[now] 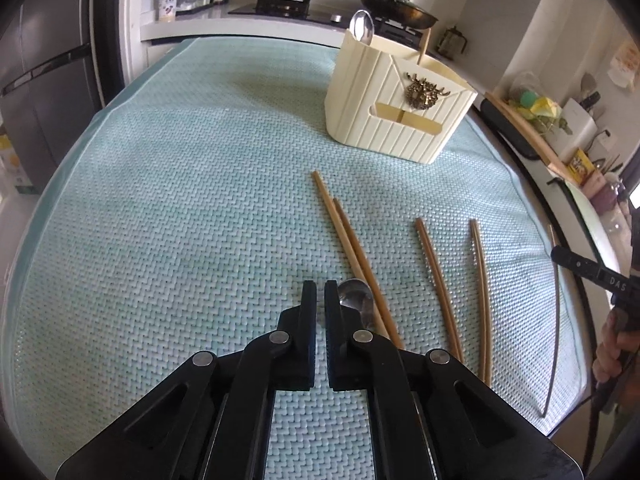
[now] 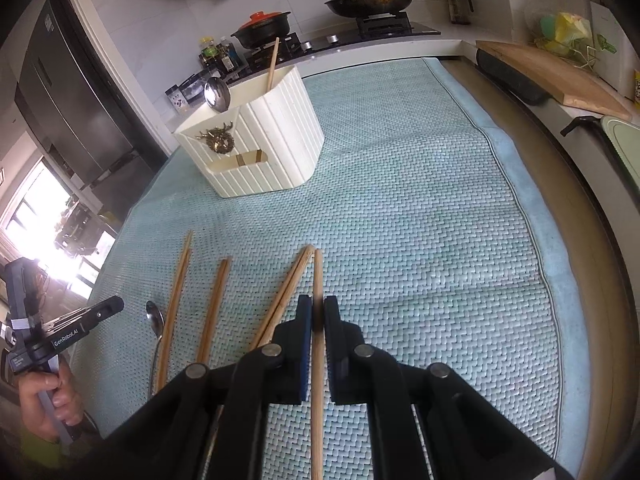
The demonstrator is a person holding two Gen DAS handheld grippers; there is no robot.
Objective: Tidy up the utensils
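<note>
Right hand-held gripper (image 2: 318,312) clamps one chopstick (image 2: 318,380); two spoons (image 2: 155,320) visible.

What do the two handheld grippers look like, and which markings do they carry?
Both are black with ribbed blue-edged pads and round silver pivot pins. The left gripper carries white "GenRobot.AI" lettering and taped bands on its handle; the right gripper shows white letters "DAS".

The left tool (image 1: 320,292) points steeply down, its jaws drawn nearly together with only a thin gap showing. The right tool (image 2: 318,308) also angles downward, jaws clamped tight. A hand (image 2: 48,404) grips the left tool's handle
</note>
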